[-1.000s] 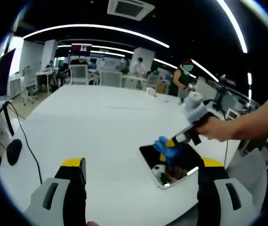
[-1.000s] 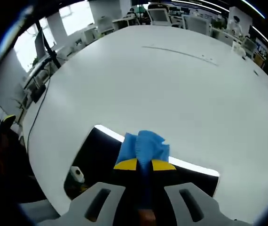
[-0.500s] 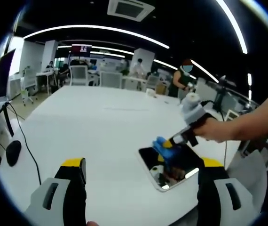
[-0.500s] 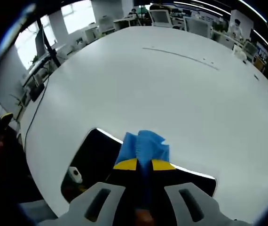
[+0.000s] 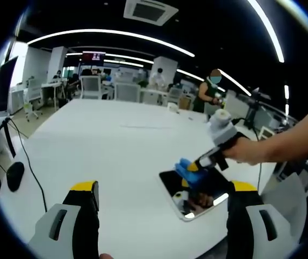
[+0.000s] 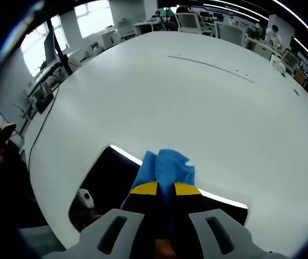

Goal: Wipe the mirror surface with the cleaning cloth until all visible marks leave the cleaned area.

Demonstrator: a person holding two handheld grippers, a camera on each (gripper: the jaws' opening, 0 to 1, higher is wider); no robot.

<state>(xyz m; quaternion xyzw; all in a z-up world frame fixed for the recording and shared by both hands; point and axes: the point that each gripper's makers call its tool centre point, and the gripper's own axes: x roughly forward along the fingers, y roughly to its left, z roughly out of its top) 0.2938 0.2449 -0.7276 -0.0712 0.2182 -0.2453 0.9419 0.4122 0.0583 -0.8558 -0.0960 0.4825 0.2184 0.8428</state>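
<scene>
The right gripper [image 6: 165, 189] is clamping the blue cloth [image 6: 166, 167] and pressing it on the mirror [image 6: 102, 186], which is lying flat on the white table [image 6: 197, 102]. The left gripper [image 5: 162, 197] is hanging released, jaws wide apart, off to the side. The cloth is looking soft and bunchy, so a pinch at the fold is working fine. The mirror's probably slick, fragile glass, so I'm guessing it'll slide if pushed hard.

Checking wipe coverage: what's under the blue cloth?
The blue cloth, pinched by the right gripper, lies over the mirror near its far edge. The glass directly beneath is covered, so marks there can't be seen.
</scene>
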